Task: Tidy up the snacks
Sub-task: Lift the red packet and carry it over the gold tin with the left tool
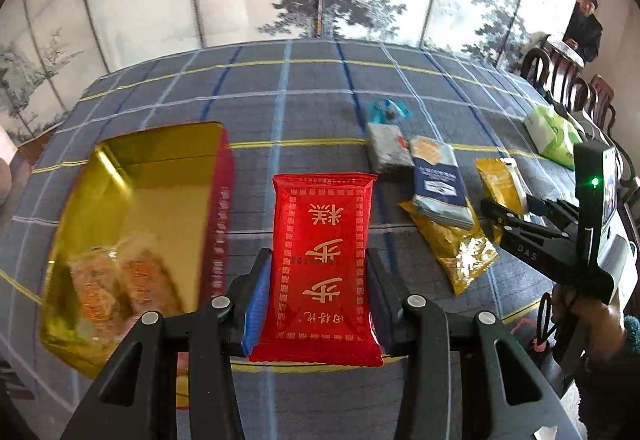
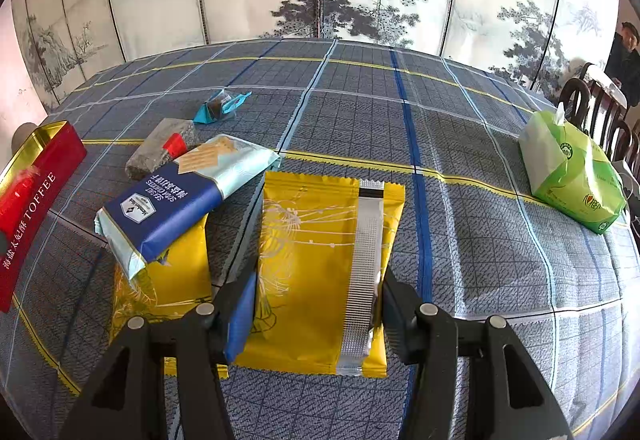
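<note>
Far left sits my tin (image 1: 136, 176), open, with a couple of wrapped snacks already in its near end, so that is where things go. Just right of it, my left gripper (image 1: 318, 280) is clamped on the red packet (image 1: 322, 260), held flat above the cloth (image 1: 304, 100), I judge for a short swing into the tin. Next comes the loose pile, the blue packet (image 2: 180, 196) lying across a yellow one. My right gripper (image 2: 316, 304) pinches the yellow packet (image 2: 320, 268) (seam side up) beside that pile.
</note>
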`<state>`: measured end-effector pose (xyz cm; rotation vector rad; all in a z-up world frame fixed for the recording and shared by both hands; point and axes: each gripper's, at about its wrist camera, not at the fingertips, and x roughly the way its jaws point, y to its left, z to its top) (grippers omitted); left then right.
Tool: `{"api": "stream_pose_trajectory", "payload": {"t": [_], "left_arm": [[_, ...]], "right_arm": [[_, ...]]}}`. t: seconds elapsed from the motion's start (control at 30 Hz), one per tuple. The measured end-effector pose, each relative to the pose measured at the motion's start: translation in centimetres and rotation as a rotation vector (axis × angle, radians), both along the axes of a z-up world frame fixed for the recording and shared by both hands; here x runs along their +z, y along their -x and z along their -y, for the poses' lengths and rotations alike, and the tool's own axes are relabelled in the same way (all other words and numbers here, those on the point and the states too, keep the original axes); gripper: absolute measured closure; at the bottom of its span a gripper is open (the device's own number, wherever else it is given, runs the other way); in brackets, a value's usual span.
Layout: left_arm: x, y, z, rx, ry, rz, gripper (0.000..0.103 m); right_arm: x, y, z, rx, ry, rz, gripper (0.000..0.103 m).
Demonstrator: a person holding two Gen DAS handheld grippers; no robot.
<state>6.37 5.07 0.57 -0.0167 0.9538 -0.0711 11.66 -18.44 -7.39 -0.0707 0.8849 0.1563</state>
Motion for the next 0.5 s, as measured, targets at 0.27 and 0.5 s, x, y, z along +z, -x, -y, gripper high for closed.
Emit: {"api": "stream_pose_trajectory", "payload": {"t": [0.27, 0.5], "left_arm": [[1.1, 1.1, -5.4, 0.097, -0.035, 0.018, 0.063], [0.5, 2.3, -10.7, 0.203, -0.058, -0.009, 0.063]], "right_arm": [[0.0, 0.0, 0.0, 0.000, 0.001, 0.000, 0.048], [0.0, 0.0, -0.1, 0.000, 0.001, 0.000, 0.048]]}}
